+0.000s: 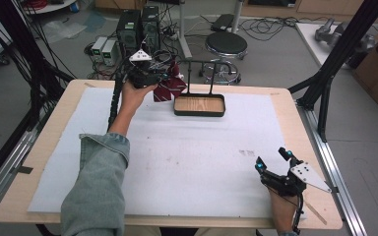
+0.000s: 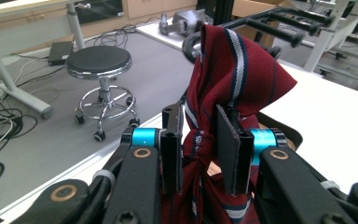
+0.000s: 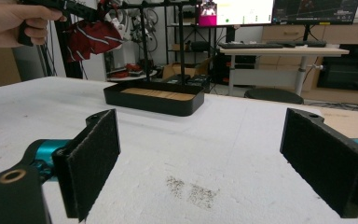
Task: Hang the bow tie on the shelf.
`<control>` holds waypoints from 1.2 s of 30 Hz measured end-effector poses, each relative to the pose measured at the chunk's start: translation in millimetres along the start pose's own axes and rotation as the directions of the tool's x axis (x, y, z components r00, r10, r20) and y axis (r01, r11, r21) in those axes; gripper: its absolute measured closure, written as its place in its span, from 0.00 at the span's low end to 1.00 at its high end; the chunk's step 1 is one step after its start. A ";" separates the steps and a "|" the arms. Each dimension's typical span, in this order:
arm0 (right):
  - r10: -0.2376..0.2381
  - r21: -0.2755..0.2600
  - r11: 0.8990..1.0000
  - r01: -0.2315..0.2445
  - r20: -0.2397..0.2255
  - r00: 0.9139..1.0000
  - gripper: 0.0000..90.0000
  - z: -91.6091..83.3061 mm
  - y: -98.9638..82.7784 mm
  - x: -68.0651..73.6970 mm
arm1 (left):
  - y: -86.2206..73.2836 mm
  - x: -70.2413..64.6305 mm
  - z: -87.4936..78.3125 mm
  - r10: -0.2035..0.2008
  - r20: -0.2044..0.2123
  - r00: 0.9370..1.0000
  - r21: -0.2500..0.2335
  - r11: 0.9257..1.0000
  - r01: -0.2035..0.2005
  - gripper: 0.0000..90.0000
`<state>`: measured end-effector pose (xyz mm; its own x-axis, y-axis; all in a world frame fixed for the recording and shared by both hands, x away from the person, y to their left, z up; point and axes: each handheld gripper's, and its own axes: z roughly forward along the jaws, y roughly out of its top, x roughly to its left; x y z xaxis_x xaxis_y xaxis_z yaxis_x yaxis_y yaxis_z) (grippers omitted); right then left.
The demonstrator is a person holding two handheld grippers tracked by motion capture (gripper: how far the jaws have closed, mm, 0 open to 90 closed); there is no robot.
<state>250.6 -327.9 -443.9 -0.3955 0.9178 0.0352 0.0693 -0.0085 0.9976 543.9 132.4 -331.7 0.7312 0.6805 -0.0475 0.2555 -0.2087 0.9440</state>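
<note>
Holding tie [image 2: 235,70] beside bare tray [image 1: 199,112]

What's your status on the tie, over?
Left gripper shut on red striped tie, held up beside the stand. Right gripper open, idle on table. Tray empty.

Left gripper [image 1: 163,78] holds a red striped tie [image 1: 170,87] at the far edge of the table [image 1: 285,105]

The tie hangs bunched from the jaws, just left of a black tray [image 1: 199,105] with a wooden floor and a thin black rack [image 1: 200,73] rising from it — tie and tray close, contact not clear. A hand in a denim sleeve [image 1: 98,182] carries that gripper. The right gripper [image 1: 271,161] rests near the right front corner on the white sheet [image 1: 187,152] — jaws spread wide, nothing between them.
</note>
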 end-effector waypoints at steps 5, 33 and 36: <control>0.001 0.000 1.000 -0.001 0.000 1.000 0.12 0.0 0.1 -0.1 | -5.2 0.0 8.4 -0.001 -0.023 1.000 0.006 1.000 0.001 0.80; 0.003 0.003 1.000 -0.003 0.004 1.000 0.12 -0.1 -0.1 -0.1 | -15.6 -6.4 15.4 0.021 -0.012 1.000 -0.010 1.000 -0.021 0.64; 0.003 0.003 1.000 -0.003 0.004 1.000 0.12 -0.1 -0.1 -0.2 | -16.2 -8.5 11.1 0.030 -0.001 1.000 -0.019 0.999 -0.030 0.61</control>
<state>250.6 -328.0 -444.0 -0.3913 0.9195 0.0377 0.0729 -0.0099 0.9973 540.5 122.2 -350.2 0.7380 0.6746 -0.0189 0.2215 -0.2156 0.9510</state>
